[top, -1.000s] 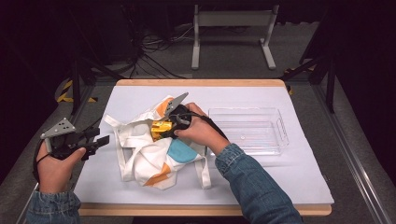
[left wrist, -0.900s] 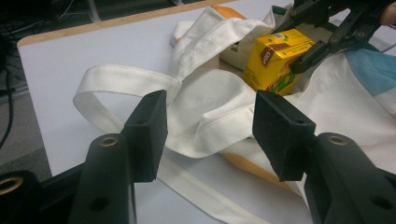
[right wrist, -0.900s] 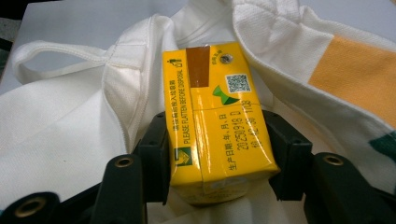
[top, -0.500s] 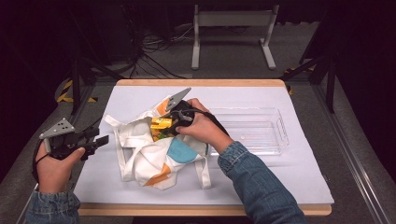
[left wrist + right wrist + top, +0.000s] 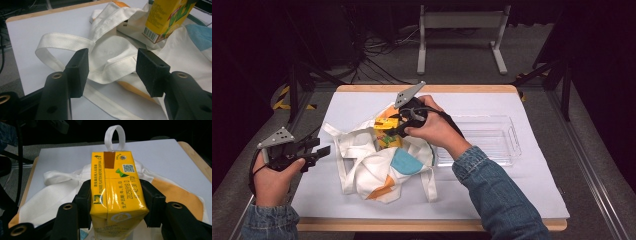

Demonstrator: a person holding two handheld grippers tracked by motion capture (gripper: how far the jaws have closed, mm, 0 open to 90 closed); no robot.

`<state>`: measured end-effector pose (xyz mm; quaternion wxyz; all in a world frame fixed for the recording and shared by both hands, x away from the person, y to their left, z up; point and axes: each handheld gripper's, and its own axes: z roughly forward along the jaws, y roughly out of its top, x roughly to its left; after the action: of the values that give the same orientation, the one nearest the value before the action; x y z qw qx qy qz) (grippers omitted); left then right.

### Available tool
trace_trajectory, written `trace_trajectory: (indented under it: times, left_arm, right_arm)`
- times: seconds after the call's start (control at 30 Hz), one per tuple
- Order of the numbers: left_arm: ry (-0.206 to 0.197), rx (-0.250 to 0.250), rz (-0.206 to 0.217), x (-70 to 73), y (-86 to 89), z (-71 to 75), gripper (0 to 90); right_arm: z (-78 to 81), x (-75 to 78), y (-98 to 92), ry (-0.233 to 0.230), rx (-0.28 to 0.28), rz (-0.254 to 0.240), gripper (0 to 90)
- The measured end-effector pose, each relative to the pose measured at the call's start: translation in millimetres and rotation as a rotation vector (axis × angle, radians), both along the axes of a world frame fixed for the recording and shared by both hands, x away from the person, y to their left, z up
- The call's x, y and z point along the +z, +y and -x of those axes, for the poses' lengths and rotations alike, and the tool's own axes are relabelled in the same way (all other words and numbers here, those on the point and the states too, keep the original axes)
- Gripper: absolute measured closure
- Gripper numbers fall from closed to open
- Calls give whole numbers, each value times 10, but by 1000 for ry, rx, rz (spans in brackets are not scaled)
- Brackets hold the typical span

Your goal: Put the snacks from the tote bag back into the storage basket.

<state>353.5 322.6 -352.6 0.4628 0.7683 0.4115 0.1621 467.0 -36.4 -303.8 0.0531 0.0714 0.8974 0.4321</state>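
A yellow drink carton (image 5: 384, 131) (image 5: 116, 187) (image 5: 169, 18) is clamped between the jaws of my right gripper (image 5: 393, 126) (image 5: 115, 202), lifted just above a crumpled white tote bag (image 5: 382, 162) (image 5: 115, 55) with orange and blue patches. The bag lies in the middle of the white mat, its straps spread out. At the mat's left edge my left gripper (image 5: 319, 152) (image 5: 112, 70) is open, pointing at the bag's rim and strap with nothing between its pads.
A clear plastic tray (image 5: 487, 142) sits on the mat to the right of the bag, behind the right forearm. The wooden table edge (image 5: 427, 89) frames the white mat. A white stand (image 5: 459, 35) and cables lie on the floor beyond.
The right gripper has lifted the carton up and slightly back out of the bag. The left gripper has stayed at the mat's left edge.
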Motion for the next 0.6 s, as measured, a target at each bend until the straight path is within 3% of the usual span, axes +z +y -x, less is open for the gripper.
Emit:
trace_trajectory:
  times: [0.6]
  left_arm:
    - [8,16,-1,-31,-5,-7,409]
  right_arm:
    - [103,471,-352,-28,-24,-74,513]
